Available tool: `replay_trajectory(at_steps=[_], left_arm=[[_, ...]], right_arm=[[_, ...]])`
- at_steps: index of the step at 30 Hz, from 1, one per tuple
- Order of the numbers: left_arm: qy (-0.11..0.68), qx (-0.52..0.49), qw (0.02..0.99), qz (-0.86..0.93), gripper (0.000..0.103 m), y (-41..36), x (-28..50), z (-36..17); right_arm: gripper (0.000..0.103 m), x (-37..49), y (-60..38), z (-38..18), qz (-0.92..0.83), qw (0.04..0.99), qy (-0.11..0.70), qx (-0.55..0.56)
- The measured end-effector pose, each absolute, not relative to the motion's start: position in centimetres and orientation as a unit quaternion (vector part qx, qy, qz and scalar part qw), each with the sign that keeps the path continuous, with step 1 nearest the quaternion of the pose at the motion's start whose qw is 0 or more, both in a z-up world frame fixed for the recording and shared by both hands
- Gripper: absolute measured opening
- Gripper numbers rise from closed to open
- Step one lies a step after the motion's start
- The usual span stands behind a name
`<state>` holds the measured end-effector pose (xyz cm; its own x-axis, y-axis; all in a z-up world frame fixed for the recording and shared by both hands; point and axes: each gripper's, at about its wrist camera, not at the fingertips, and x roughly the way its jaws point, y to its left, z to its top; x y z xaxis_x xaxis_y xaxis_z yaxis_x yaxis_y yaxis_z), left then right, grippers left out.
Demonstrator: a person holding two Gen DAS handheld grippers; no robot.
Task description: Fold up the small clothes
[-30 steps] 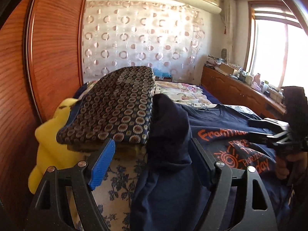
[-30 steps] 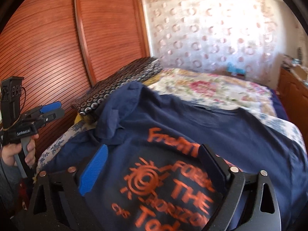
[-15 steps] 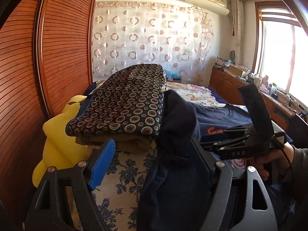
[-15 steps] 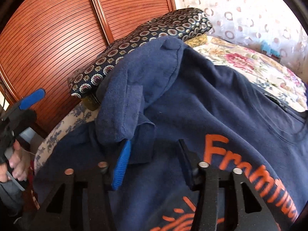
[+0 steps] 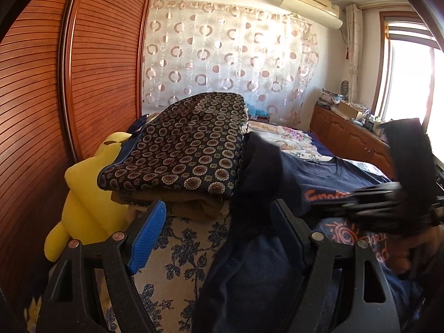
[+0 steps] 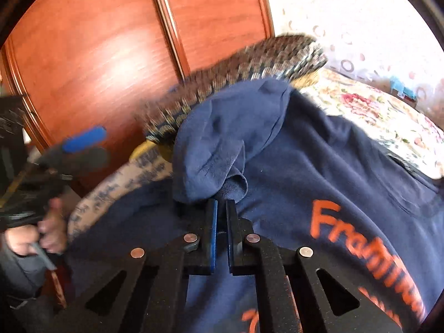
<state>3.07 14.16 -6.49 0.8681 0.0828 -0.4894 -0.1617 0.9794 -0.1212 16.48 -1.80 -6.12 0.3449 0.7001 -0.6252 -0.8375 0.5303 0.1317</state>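
One navy T-shirt (image 6: 319, 172) lies spread on the bed (image 5: 177, 252) — right gripper (image 6: 221, 208) just closed, pinching its sleeve (image 6: 219, 144); left gripper (image 5: 219, 230) gapes wide. One patterned folded stack (image 5: 183, 149), one yellow plush (image 5: 86, 199) — wooden wardrobe (image 5: 105, 63) behind.

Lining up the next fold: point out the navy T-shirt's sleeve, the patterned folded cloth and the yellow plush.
navy T-shirt's sleeve (image 6: 222, 138): right wrist view, mid-sleeve.
patterned folded cloth (image 5: 188, 144): left wrist view, top face.
yellow plush (image 5: 86, 194): left wrist view, body.

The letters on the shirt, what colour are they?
Orange letters on a dark blue shirt. The right wrist view shows them best.
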Motion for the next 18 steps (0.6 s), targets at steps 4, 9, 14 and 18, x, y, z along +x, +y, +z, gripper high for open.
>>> replay_trajectory(at_steps=[4,9,14,18], left_arm=[[0.265,-0.070,0.960,0.065,0.079,13.9,3.5,-7.0],[0.307,-0.056,0.948,0.055,0.079,13.1,4.9,-8.4],[0.363,-0.026,0.931,0.033,0.079,11.8,6.4,-10.1],[0.394,-0.006,0.919,0.025,0.079,11.1,7.3,-11.2]], right_arm=[[0.005,14.5,-4.8,-5.6,0.459,0.821,0.324,-0.099],[0.024,14.2,-5.2,-6.8,0.410,0.841,0.329,-0.127],[0.055,15.6,-5.1,-6.8,0.387,0.858,0.315,-0.120],[0.055,17.3,-4.6,-7.4,0.372,0.860,0.329,-0.115]])
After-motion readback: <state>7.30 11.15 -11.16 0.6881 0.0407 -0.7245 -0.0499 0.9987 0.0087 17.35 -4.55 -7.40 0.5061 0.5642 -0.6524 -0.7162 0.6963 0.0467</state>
